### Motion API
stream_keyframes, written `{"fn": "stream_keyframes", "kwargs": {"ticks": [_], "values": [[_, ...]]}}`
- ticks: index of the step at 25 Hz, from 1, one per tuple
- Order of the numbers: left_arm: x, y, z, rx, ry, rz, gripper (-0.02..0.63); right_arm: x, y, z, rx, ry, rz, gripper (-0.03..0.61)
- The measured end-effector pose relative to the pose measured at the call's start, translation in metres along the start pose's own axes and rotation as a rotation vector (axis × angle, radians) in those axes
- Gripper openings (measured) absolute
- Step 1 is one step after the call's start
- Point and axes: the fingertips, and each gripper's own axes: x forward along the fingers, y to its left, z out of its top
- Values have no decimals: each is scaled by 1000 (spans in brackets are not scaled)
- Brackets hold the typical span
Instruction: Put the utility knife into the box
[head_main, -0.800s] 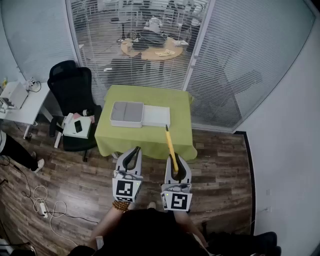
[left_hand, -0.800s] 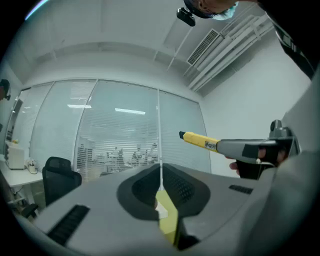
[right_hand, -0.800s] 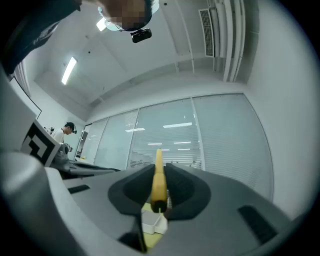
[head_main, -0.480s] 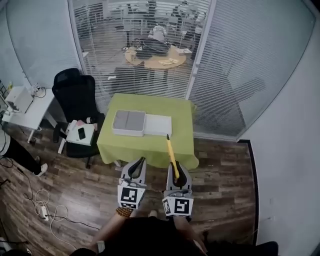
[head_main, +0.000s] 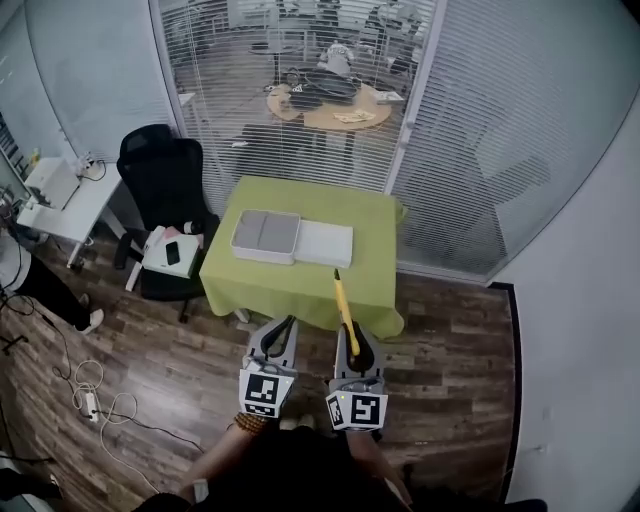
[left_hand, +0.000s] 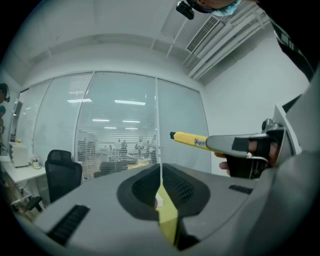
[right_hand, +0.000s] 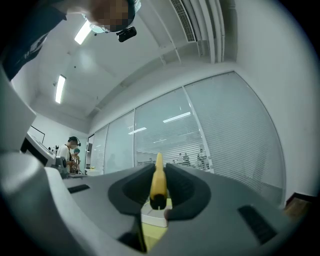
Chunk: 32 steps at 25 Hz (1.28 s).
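A yellow utility knife (head_main: 342, 300) juts forward out of my right gripper (head_main: 352, 338), which is shut on its rear end. In the right gripper view the knife (right_hand: 158, 184) sits clamped between the jaws, pointing away. My left gripper (head_main: 284, 325) hangs beside it, jaws together and empty; from the left gripper view the knife (left_hand: 191, 141) shows at the right. Both grippers are held over the wooden floor, short of the green-covered table (head_main: 365, 270). On that table lies the open grey box (head_main: 266, 235) with its white lid (head_main: 326, 243) beside it.
A black office chair (head_main: 160, 180) and a low stand with a phone (head_main: 170, 253) stand left of the table. A white desk (head_main: 55, 195) is at far left. Cables (head_main: 92, 398) lie on the floor. A glass wall with blinds (head_main: 300, 90) runs behind the table.
The head view has swung slightly, so the table and grippers sit a little lower and to the right in the frame. The knife stays clamped in the right gripper; the left stays empty.
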Motion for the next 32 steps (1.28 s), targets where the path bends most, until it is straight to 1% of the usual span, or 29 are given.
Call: {"fn": "stream_keyframes", "kwargs": {"ticks": [4, 10, 12, 21, 24, 26, 29, 32], "values": [[8, -7, -6, -17, -1, -33, 21, 8, 1, -3, -20, 10, 15, 64], [29, -3, -16, -75, -18, -61, 21, 17, -4, -10, -57, 38, -7, 64], [37, 2, -17, -82, -32, -67, 21, 23, -5, -12, -73, 43, -15, 64], [76, 37, -25, -125, -33, -105, 21, 65, -7, -27, -118, 80, -48, 64], [92, 54, -29, -154, -39, -113, 21, 86, -6, -30, -154, 99, -56, 64], [101, 67, -31, -170, -37, -115, 21, 102, -4, -34, -177, 119, -51, 64], [110, 88, -32, -171, -40, -127, 21, 126, 2, -43, -210, 148, -42, 64], [116, 105, -35, -187, -51, -132, 21, 143, 9, -59, -294, 193, -1, 64]]}}
